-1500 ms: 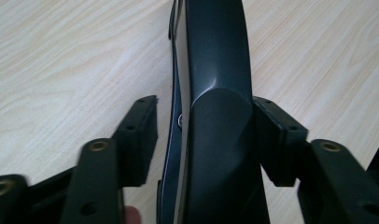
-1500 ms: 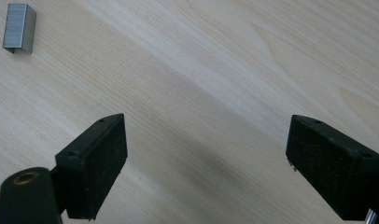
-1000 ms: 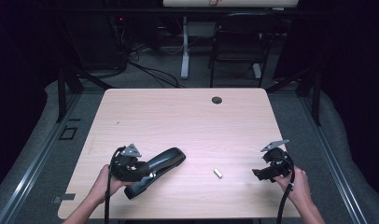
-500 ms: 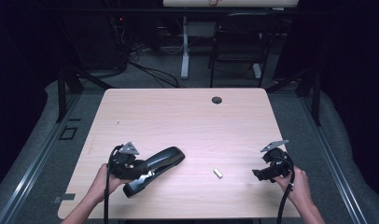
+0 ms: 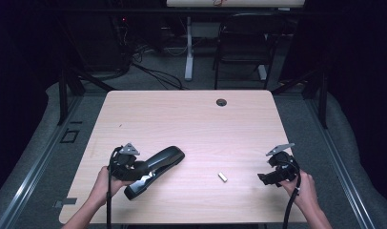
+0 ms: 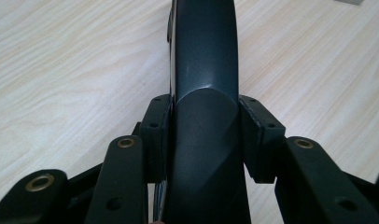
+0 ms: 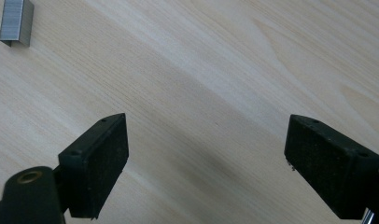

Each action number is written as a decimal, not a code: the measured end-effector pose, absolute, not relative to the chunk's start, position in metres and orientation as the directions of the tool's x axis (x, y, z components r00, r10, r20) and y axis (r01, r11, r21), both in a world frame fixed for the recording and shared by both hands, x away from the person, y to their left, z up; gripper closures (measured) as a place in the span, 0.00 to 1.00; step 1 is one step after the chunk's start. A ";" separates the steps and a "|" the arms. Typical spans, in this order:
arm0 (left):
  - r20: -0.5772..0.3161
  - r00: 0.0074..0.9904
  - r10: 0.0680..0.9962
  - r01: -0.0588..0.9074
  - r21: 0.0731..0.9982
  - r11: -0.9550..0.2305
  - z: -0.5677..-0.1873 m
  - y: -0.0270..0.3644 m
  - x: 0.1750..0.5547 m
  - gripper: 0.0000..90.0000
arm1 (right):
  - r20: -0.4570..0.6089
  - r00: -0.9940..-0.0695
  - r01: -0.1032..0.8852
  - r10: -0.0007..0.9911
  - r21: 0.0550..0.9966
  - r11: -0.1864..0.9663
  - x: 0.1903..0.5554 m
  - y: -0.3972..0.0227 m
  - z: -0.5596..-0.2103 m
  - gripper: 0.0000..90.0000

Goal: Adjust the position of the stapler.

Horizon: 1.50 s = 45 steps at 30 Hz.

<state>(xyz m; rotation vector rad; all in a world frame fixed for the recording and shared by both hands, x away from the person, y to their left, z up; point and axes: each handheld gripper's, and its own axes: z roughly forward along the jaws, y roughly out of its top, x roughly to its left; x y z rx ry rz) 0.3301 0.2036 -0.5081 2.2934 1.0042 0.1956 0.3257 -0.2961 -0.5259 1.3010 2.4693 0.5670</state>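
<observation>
While both hands rest at the near edge, notes by item:

Tabletop (image 5: 191,119): pale wood grain, with a round dark grommet (image 5: 221,102) near the far edge.

Left claw (image 5: 134,168): clenched on the rear part of a dark stapler (image 5: 165,156); in the left gripper view the 2 pads press its flanks, 1 on each side (image 6: 205,135).

Stapler: lies on the tabletop at near left, long body angled away from the hand toward the table's middle; its glossy top runs straight up between the jaws in the left gripper view (image 6: 204,46).

Right claw (image 5: 264,178): released, jaws spread wide, nothing between them; held low over bare wood at near right (image 7: 206,163).

Staple strip (image 5: 223,177): small silver block, flat on the tabletop between the stapler and the right claw, apart from both; in the right gripper view it sits at the upper left corner (image 7: 16,22), well beyond the left jaw.
</observation>
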 end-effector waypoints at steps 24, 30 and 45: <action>-0.089 0.635 0.767 0.649 0.600 -0.468 -0.506 0.219 0.338 0.65 | -0.080 -0.551 0.715 0.831 0.469 0.519 0.325 -0.295 -0.527 0.15; -0.136 0.621 0.772 0.627 0.676 -0.386 -0.491 0.231 0.332 0.66 | -0.086 -0.550 0.716 0.831 0.463 0.522 0.326 -0.295 -0.527 0.15; -0.106 0.526 0.844 0.729 0.568 -0.383 -0.494 0.258 0.335 1.00 | -0.080 -0.557 0.717 0.827 0.456 0.527 0.326 -0.295 -0.527 0.15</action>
